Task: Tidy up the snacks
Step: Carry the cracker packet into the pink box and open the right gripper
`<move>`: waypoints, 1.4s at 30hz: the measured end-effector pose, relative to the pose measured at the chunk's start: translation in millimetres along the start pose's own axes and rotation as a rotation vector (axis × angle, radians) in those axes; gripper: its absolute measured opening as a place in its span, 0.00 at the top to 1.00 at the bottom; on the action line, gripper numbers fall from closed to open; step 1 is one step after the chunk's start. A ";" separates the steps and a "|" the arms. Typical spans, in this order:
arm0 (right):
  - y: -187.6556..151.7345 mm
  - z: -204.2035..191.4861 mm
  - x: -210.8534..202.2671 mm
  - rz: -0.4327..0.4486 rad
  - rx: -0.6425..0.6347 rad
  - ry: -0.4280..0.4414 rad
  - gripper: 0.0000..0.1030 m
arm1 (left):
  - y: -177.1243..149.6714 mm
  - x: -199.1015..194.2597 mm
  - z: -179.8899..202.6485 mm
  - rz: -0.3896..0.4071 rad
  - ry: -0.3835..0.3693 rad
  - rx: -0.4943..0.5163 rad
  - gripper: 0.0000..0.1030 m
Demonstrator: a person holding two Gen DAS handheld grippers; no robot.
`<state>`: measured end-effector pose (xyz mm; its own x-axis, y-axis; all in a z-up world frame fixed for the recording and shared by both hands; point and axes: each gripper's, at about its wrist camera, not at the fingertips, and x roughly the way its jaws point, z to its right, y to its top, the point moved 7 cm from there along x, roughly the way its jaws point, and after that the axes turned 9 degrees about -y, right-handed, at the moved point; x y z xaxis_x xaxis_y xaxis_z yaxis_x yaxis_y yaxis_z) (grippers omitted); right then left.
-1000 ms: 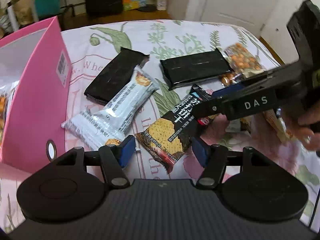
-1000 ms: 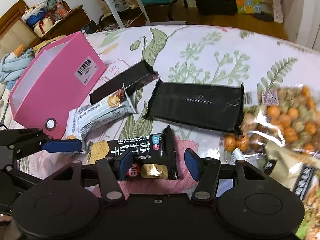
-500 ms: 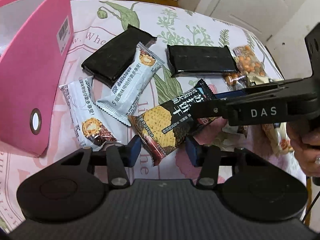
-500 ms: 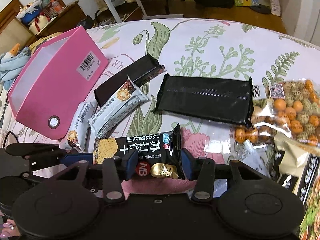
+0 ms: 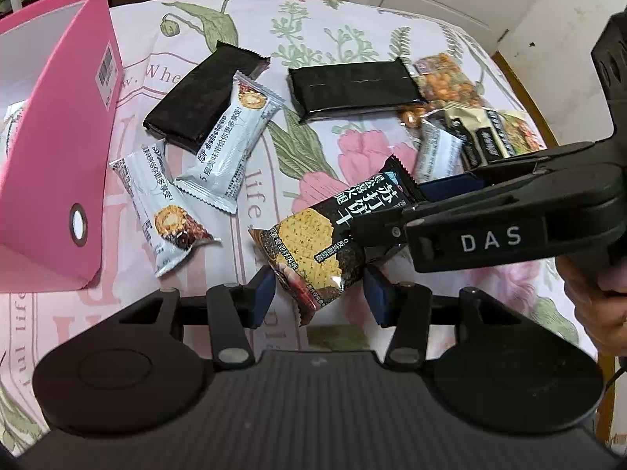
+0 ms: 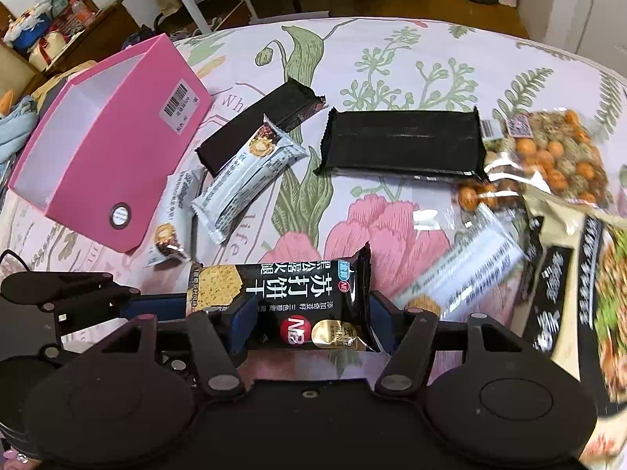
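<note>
A black cracker packet [image 6: 301, 293] is held off the cloth by my right gripper [image 6: 303, 321], which is shut on its right end. In the left wrist view the same packet [image 5: 333, 235] hangs with its free end between the pads of my left gripper [image 5: 317, 293], which is open around it without touching. The right gripper [image 5: 395, 211] comes in there from the right. A pink box [image 5: 58, 156] stands open at the left; it also shows in the right wrist view [image 6: 106, 156].
On the flowered cloth lie two silver-white snack bars [image 5: 231, 137] [image 5: 164, 207], two black packets [image 5: 207, 94] [image 5: 352, 86], and a heap of nut and snack bags [image 6: 548, 180] at the right. A door and wall stand beyond the table.
My right gripper closed on the black cracker packet and lifted it off the cloth. My left gripper moved up so its open pads flank the packet's free end.
</note>
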<state>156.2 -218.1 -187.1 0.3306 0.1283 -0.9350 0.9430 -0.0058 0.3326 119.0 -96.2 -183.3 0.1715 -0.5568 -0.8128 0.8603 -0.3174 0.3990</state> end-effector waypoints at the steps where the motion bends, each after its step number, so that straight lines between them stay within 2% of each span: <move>1: -1.5 -1.8 -4.5 0.000 0.001 -0.003 0.34 | -1.3 -4.1 2.1 0.000 -0.002 0.004 0.54; 5: -8.4 -13.7 -26.0 0.017 -0.013 -0.012 0.35 | -9.4 -27.7 8.5 0.011 -0.005 0.031 0.54; 9: -15.2 -32.5 -46.9 0.021 -0.045 -0.014 0.35 | -16.2 -54.0 7.8 0.017 -0.026 0.016 0.54; 13: -17.0 -53.2 -70.1 0.042 -0.078 0.006 0.35 | -22.0 -86.8 8.5 0.046 -0.009 0.048 0.54; 20: -7.4 -82.4 -100.2 0.107 -0.111 0.061 0.47 | -21.2 -135.2 -7.8 0.103 -0.003 0.013 0.53; 23: -0.8 -94.3 -105.1 0.101 -0.110 0.103 0.52 | -20.0 -154.0 -18.5 0.117 0.009 0.012 0.53; 28: 21.0 -120.6 -104.6 0.100 -0.105 0.181 0.60 | -9.0 -181.7 -46.8 0.161 0.056 0.013 0.51; 37: 77.3 -170.7 -75.5 0.121 -0.134 0.210 0.61 | 24.0 -202.7 -118.3 0.212 0.099 -0.010 0.50; 42: 116.2 -197.0 -49.4 0.113 -0.132 0.200 0.61 | 51.7 -204.6 -158.9 0.316 0.176 0.025 0.50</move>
<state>242.0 -29.8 -78.1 0.4076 0.3277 -0.8523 0.8829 0.0968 0.4595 204.6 123.3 -63.8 0.5086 -0.4905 -0.7076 0.7400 -0.1712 0.6505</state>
